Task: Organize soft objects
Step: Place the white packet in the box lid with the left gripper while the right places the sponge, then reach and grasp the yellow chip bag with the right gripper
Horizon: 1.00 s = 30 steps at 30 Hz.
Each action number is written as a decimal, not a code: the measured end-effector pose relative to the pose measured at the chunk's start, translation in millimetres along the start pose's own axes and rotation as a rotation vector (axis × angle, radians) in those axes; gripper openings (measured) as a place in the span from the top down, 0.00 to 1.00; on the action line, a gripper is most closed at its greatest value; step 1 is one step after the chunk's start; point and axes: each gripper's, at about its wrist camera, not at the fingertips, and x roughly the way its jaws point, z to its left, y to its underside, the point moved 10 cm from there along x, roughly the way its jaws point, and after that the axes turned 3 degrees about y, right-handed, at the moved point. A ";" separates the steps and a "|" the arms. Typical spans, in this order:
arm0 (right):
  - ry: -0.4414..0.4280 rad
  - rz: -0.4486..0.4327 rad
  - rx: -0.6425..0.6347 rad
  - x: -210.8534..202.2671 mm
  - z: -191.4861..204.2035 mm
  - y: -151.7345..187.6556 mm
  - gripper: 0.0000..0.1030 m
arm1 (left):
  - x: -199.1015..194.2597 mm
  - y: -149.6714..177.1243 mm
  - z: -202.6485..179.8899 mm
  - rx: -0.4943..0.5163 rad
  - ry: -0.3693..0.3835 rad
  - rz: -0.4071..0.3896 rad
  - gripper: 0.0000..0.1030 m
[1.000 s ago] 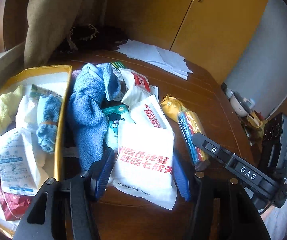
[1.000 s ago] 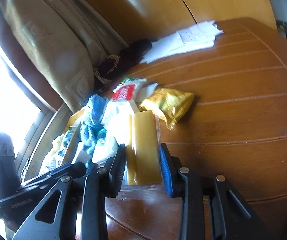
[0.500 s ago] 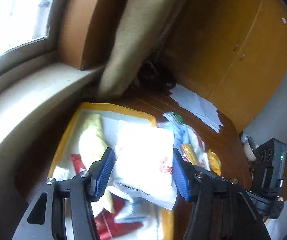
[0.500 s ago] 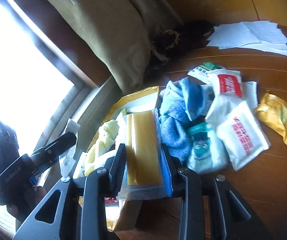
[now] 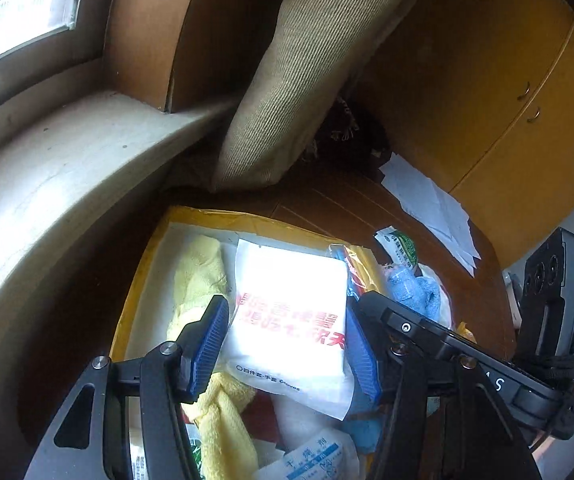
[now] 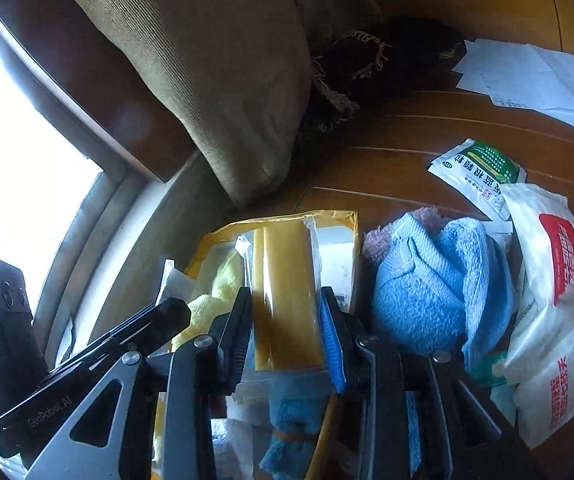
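The left tongs (image 5: 287, 344) squeeze a white packet with red letters (image 5: 291, 316) between their blue pads, up over the yellow box (image 5: 143, 280). The right tongs (image 6: 287, 336) squeeze a clear bag with yellow strips (image 6: 287, 292), also over that box. The box sits at the counter's (image 6: 387, 160) window edge. A blue towel (image 6: 427, 284) lies just beside the box.

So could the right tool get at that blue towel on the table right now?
Probably not yet: the right tool is shut on a yellow packet over the box. The blue towel lies uncovered beside it, so dropping the packet should free the way.
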 end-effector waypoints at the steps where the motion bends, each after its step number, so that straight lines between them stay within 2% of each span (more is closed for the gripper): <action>1: 0.006 0.009 0.001 4.5 -2.8 0.4 0.69 | 3.7 0.3 1.7 -0.003 -0.007 0.011 0.41; 5: -0.008 0.028 -0.005 13.6 -4.9 2.9 0.67 | 7.5 2.1 1.0 0.001 -0.002 0.022 0.40; 8: -0.021 0.015 -0.010 13.2 -2.3 0.6 0.67 | 4.2 2.8 0.6 -0.030 0.045 0.029 0.34; 11: -0.055 -0.003 0.007 5.9 -0.4 -3.2 0.56 | -2.8 3.1 1.2 -0.099 0.117 0.032 0.27; 14: -0.099 -0.049 0.007 -20.2 -0.2 -6.6 0.47 | -16.9 6.6 -8.6 -0.116 0.163 0.014 0.23; 20: -0.173 -0.132 0.019 -93.5 -20.4 8.5 0.40 | -50.8 30.9 -53.7 -0.036 0.184 -0.052 0.21; 25: -0.120 -0.215 0.064 -139.6 -75.6 31.1 0.35 | -49.0 64.8 -104.8 0.070 0.216 -0.010 0.21; 30: -0.019 -0.197 0.177 -149.2 -140.3 33.4 0.35 | -32.2 87.7 -142.1 0.123 0.234 0.057 0.21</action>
